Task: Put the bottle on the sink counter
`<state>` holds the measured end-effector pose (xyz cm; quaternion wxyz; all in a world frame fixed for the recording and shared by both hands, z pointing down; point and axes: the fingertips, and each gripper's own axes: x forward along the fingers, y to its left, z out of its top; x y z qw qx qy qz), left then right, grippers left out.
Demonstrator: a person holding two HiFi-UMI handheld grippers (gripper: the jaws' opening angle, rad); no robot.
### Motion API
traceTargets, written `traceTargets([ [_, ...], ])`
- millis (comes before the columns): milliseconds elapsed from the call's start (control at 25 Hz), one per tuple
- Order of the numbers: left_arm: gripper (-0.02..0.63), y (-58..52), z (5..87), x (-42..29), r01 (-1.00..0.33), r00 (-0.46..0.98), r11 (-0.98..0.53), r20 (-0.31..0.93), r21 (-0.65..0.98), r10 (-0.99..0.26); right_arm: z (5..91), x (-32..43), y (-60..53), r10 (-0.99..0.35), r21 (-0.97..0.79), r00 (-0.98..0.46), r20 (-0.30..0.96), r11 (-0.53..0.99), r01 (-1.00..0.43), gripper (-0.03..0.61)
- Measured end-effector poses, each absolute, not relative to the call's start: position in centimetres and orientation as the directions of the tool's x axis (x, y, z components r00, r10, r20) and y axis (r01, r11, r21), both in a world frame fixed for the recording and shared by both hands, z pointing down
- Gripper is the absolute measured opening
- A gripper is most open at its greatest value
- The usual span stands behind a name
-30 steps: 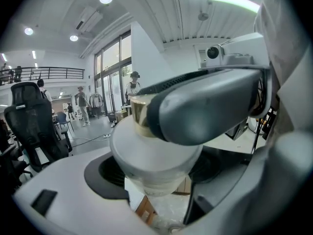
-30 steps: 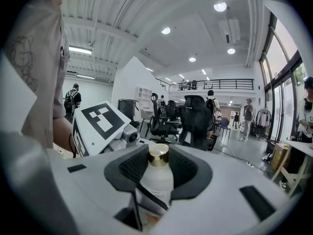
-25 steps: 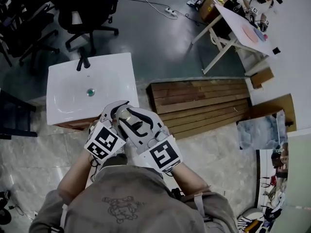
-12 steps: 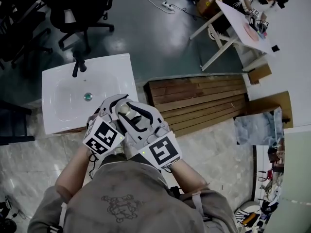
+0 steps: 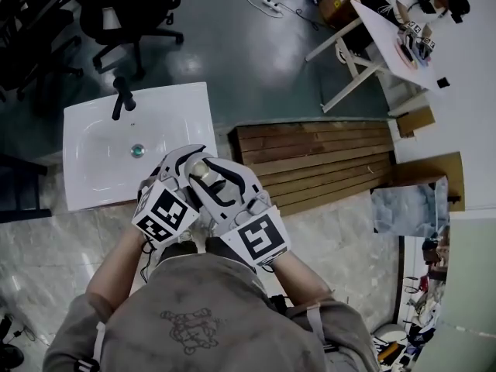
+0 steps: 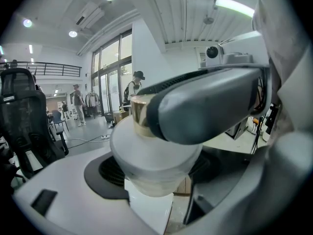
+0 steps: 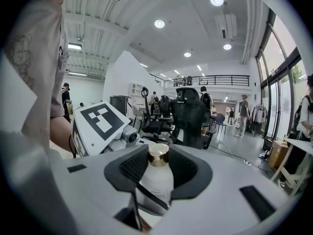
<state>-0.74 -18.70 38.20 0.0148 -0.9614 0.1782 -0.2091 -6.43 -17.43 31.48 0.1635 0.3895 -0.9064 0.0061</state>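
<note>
1. White sink desk [image 5: 190,111]: just ahead of both tools.
2. Clamped together on the bottle [image 5: 200,169]: left hand-held gripper [image 5: 180,165], right hand-held gripper [image 5: 221,175].
3. Gold-capped white bottle: between their jaws, not yet on the desk. Probably light, rigid and slick, so grip the body under the shoulder.

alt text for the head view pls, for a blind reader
Seen from above, a person grips a white, gold-capped bottle between the left claw and right claw, by the front corner of a white sink counter with a black tap.
</note>
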Motion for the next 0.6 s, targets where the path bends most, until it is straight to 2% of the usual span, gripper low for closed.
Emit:
traceTargets([
  [600, 0.327, -20.6, 42.3, 0.8, -0.363, 0.795, -0.918, 0.461, -0.16, -0.394, 35.2, -4.4, -19.0, -0.659, 0.104, -0.668, 0.346, 0.735, -0.671, 0.133],
])
